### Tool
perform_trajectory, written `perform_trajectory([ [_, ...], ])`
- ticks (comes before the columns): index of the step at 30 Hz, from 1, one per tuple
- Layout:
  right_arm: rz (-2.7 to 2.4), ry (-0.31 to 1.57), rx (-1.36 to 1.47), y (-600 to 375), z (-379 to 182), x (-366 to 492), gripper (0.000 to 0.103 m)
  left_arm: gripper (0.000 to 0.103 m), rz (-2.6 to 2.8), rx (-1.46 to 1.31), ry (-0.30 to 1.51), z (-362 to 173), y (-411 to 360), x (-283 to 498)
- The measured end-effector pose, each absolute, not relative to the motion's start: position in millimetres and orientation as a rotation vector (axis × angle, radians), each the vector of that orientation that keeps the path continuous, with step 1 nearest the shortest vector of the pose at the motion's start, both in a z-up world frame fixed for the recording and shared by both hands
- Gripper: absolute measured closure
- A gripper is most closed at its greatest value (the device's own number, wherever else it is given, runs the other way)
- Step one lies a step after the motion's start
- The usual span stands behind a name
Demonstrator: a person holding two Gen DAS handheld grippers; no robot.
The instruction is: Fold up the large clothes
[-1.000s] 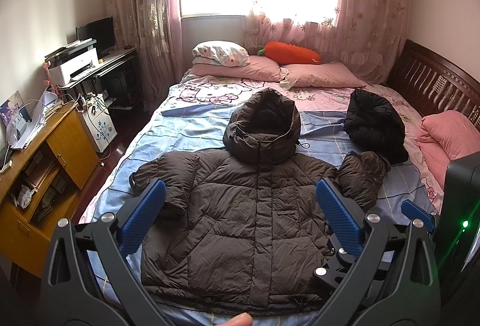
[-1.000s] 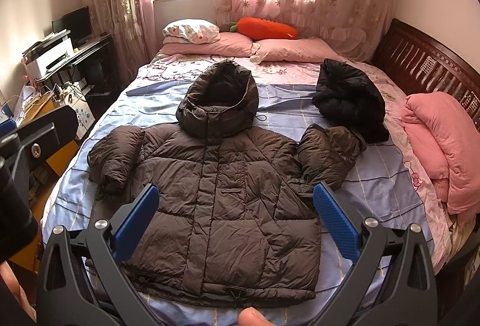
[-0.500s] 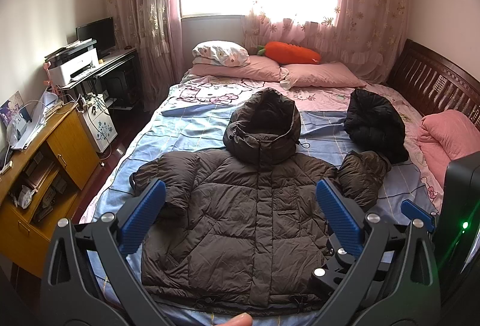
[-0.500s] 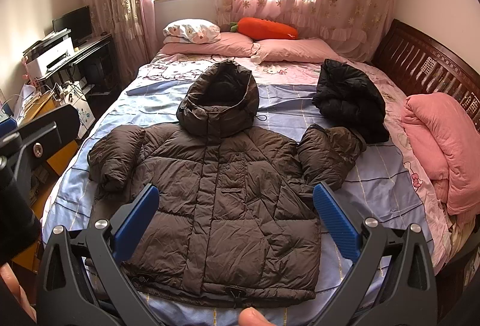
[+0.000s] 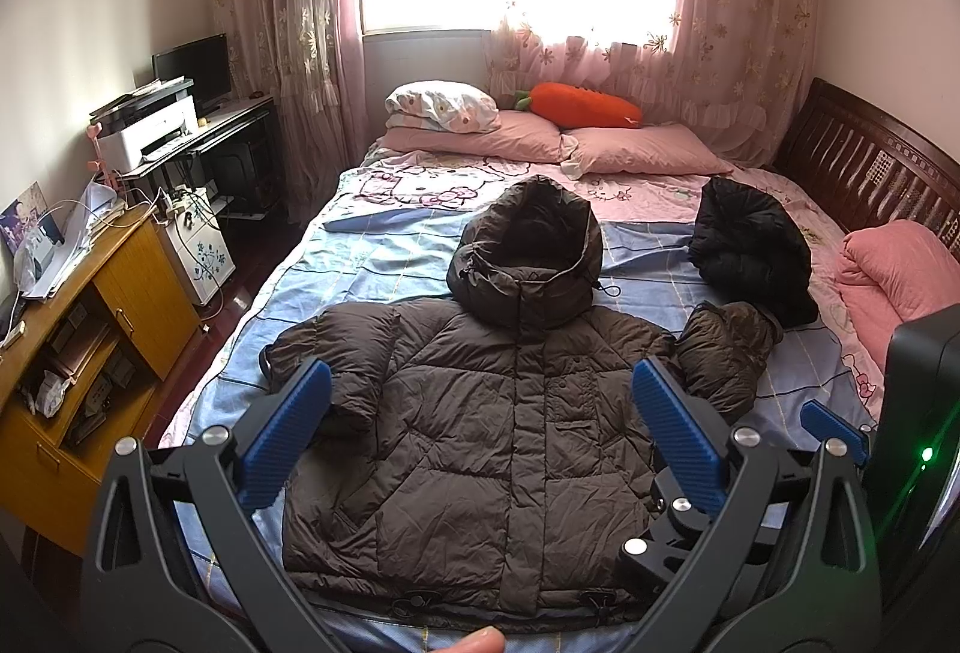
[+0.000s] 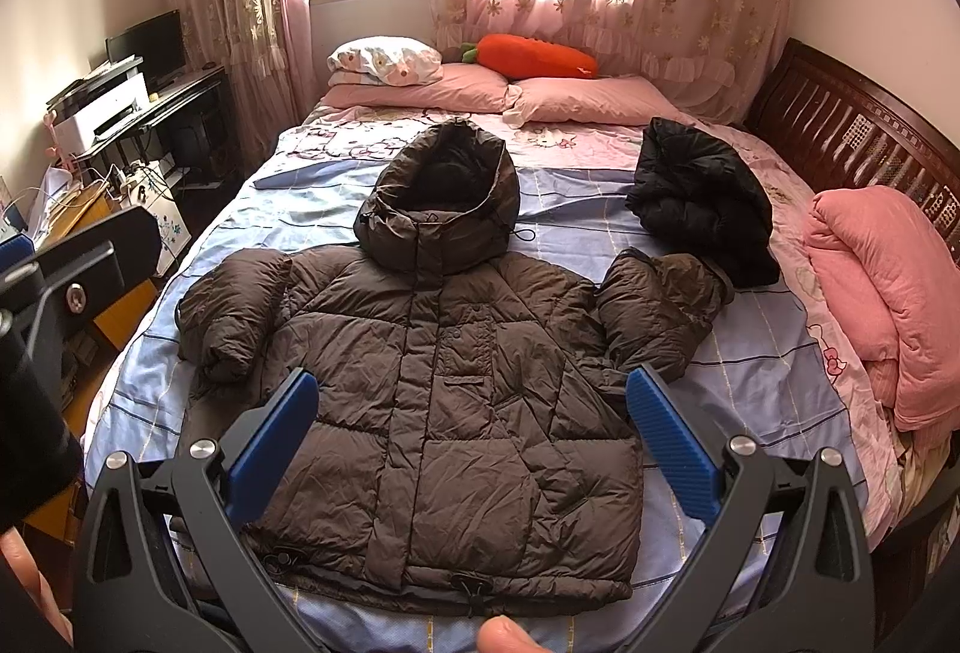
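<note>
nothing has changed over the last second: the coat lies exactly where it did, and both your grippers hover in the same spot above the foot edge of the bed. so the fold has not begun, and you are looking at the start state.

your left gripper has its jaws spread wide and holds nothing. your right gripper is the same, jaws spread, nothing between them. neither touches the cloth.

the coat is laid face up across the near half of the bed, hem at the foot edge, hood pointing toward the pillows. its front is closed and fairly smooth. both sleeves are already bunched short: the left sleeve sits near the bed's left edge, and the right sleeve lies bent beside the body, its cuff touching or just short of a black jacket heaped toward the right edge. i can't tell which.

judging from this, your first move is likely a sleeve, brought in across the chest. the padding is thick and springy, so expect a fold to puff back open unless you press it down. take care at the right sleeve not to drag the black jacket along.
</note>
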State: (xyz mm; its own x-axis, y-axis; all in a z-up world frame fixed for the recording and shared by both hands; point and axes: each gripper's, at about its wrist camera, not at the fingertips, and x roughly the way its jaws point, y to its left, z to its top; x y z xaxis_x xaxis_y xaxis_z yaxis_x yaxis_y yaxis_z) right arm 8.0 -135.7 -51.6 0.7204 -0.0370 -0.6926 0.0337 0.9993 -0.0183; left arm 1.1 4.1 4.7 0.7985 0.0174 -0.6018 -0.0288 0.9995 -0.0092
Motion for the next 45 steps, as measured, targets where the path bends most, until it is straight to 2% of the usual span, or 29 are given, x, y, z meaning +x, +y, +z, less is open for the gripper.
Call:
perform_trajectory([
  [8, 0.021, 0.777, 0.025, -153.6, -49.3, 20.1, 0.001, 0.002, 0.033, -0.031, 0.684, -3.5, 16.5, 16.3],
  [14, -0.070, 0.807, 0.295, -299.1, -67.2, 79.7, 0.001, 0.002, -0.197, -0.046, 0.890, -56.2, -4.6, 83.4],
  [17, -0.136, 0.859, 0.517, -393.1, -104.8, 116.2, 0.001, 0.002, -0.220, -0.023, 0.953, -93.8, -32.9, 115.8],
  [22, -0.208, 0.920, 0.874, -526.5, -223.0, 174.4, 0.001, 0.002, -0.242, -0.025, 1.086, -169.2, -77.5, 171.0],
  [25, -0.273, 0.902, 1.097, -581.3, -284.6, 192.0, 0.009, 0.002, -0.156, 0.077, 1.118, -212.2, -104.4, 198.0],
  [29, -0.325, 0.888, 1.098, -613.0, -311.6, 234.9, 0.019, 0.002, -0.141, 0.091, 1.203, -260.7, -114.9, 224.6],
  [32, -0.295, 0.886, 1.027, -623.1, -322.0, 279.6, 0.019, 0.002, -0.148, 0.110, 1.254, -286.2, -113.1, 234.2],
  [35, -0.373, 0.988, 0.883, -627.7, -350.8, 305.3, 0.021, 0.002, -0.195, 0.077, 1.241, -298.4, -115.3, 244.6],
  [37, -0.423, 1.069, 0.940, -637.1, -382.2, 309.3, 0.021, 0.002, -0.242, 0.036, 1.209, -300.8, -121.4, 249.2],
  [39, -0.407, 1.054, 1.021, -642.7, -399.1, 308.1, 0.021, 0.002, -0.283, 0.014, 1.176, -304.7, -133.9, 254.0],
  [40, -0.404, 1.032, 1.007, -642.8, -396.8, 309.0, 0.026, 0.002, -0.303, 0.025, 1.167, -310.8, -144.8, 256.7],
  [41, -0.386, 1.029, 0.996, -641.6, -394.9, 311.6, 0.063, 0.002, -0.313, 0.052, 1.168, -317.9, -155.0, 258.7],
  [42, -0.320, 1.031, 1.002, -640.5, -392.4, 315.9, 0.079, 0.002, -0.314, 0.096, 1.173, -326.3, -165.4, 259.5],
  [44, -0.277, 1.015, 1.040, -643.5, -387.2, 317.0, 0.090, 0.002, -0.310, 0.183, 1.177, -339.0, -179.8, 256.6],
  [45, -0.279, 1.006, 1.036, -644.3, -383.0, 316.1, 0.091, 0.002, -0.311, 0.236, 1.177, -344.8, -186.6, 253.6],
])
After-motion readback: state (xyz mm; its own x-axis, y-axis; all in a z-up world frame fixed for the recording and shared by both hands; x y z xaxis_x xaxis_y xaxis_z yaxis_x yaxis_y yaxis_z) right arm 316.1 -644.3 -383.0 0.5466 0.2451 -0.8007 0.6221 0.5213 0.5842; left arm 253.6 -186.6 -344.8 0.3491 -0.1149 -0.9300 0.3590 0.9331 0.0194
